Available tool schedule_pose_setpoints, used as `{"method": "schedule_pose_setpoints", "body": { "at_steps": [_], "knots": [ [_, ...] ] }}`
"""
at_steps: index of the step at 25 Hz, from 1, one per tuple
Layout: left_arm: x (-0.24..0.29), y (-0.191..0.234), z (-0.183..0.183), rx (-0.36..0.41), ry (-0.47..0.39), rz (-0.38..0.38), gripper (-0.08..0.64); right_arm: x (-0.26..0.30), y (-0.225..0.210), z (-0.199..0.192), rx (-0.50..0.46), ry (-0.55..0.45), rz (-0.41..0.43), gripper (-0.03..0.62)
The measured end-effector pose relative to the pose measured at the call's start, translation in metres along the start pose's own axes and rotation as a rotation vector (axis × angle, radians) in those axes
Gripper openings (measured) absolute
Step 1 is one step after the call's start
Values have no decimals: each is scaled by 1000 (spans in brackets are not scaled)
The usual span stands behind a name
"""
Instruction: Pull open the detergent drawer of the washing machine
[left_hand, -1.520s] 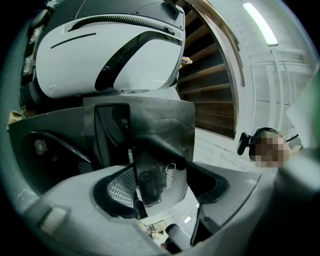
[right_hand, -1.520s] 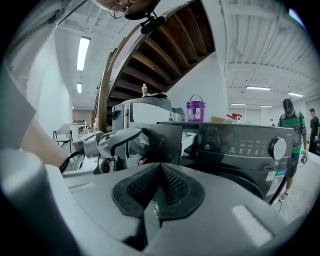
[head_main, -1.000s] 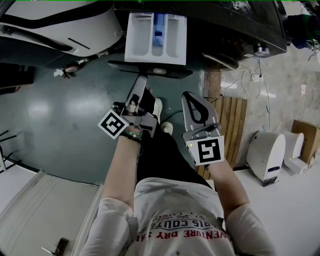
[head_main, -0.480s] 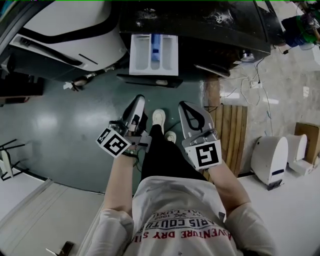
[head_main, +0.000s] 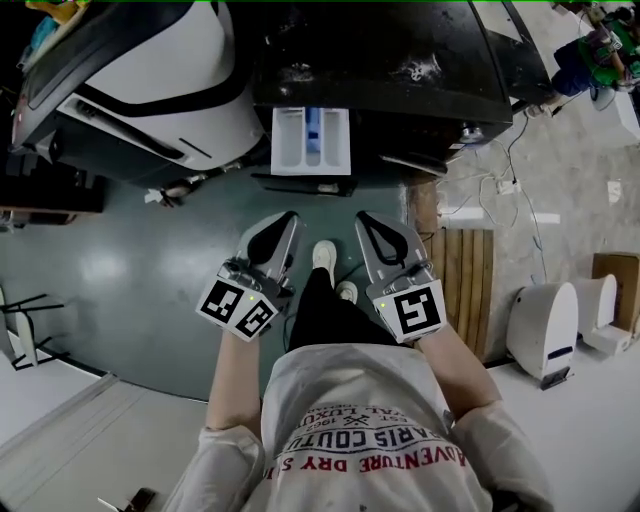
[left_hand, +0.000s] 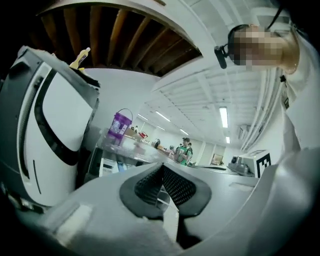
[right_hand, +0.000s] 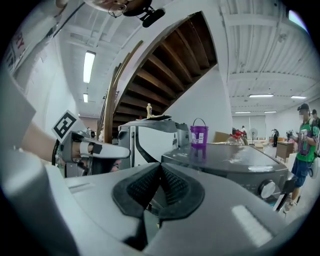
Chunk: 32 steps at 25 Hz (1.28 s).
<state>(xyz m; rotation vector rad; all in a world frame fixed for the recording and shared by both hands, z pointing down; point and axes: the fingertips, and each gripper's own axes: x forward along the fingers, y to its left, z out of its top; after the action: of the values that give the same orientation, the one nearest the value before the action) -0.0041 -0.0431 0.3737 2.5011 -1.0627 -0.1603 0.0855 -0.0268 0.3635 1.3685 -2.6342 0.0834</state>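
Note:
The white detergent drawer (head_main: 312, 140), with a blue insert in its middle compartment, stands pulled out from the front of the dark washing machine (head_main: 400, 60). Both grippers hang side by side in front of it, well short of the drawer, over the person's legs. My left gripper (head_main: 288, 217) is shut with nothing between its pads, and its marker cube is rolled to one side. My right gripper (head_main: 364, 217) is shut and empty as well. In the left gripper view the left gripper (left_hand: 162, 168) has its pads meeting. The right gripper view shows the right gripper (right_hand: 160, 165) closed the same way.
A large white machine (head_main: 150, 90) stands to the left of the washer. A purple bucket (right_hand: 198, 134) sits on the washer's top. A wooden pallet (head_main: 462, 270) and a white appliance (head_main: 540, 325) lie at the right. People stand far back (right_hand: 306, 145).
Both grippers have risen and drawn back from the drawer's front. The left gripper left the drawer, rolled over and closed. The drawer stays pulled out.

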Motion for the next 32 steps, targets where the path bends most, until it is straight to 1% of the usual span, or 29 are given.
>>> {"method": "schedule_pose_setpoints", "body": {
  "at_steps": [3, 8, 10, 13, 16, 19, 22, 26, 32],
  "knots": [
    [-2, -6, 17, 102, 14, 32, 0, -4, 1, 22, -13, -40, 17, 0],
    [-7, -20, 47, 327, 63, 69, 0, -10, -5, 49, -12, -63, 15, 0],
    [-7, -28, 64, 371, 57, 65, 0, -11, -8, 61, -26, -76, 14, 0],
    [-7, -39, 90, 386, 24, 47, 0, -11, -10, 79, -62, -92, 27, 0],
    [-1, -38, 104, 415, 45, 52, 0, -11, -13, 94, -86, -105, 30, 0],
    [2, -38, 115, 443, 48, 50, 0, -9, -20, 104, -84, -118, 10, 0],
    [3, -33, 122, 435, 50, 66, 0, -7, -26, 109, -81, -122, -11, 0],
    [5, -28, 127, 436, 51, 81, 0, -2, -32, 114, -91, -117, -19, 0],
    [8, -22, 129, 420, 59, 89, 0, 5, -33, 115, -100, -85, 15, 0]
  ]
}}
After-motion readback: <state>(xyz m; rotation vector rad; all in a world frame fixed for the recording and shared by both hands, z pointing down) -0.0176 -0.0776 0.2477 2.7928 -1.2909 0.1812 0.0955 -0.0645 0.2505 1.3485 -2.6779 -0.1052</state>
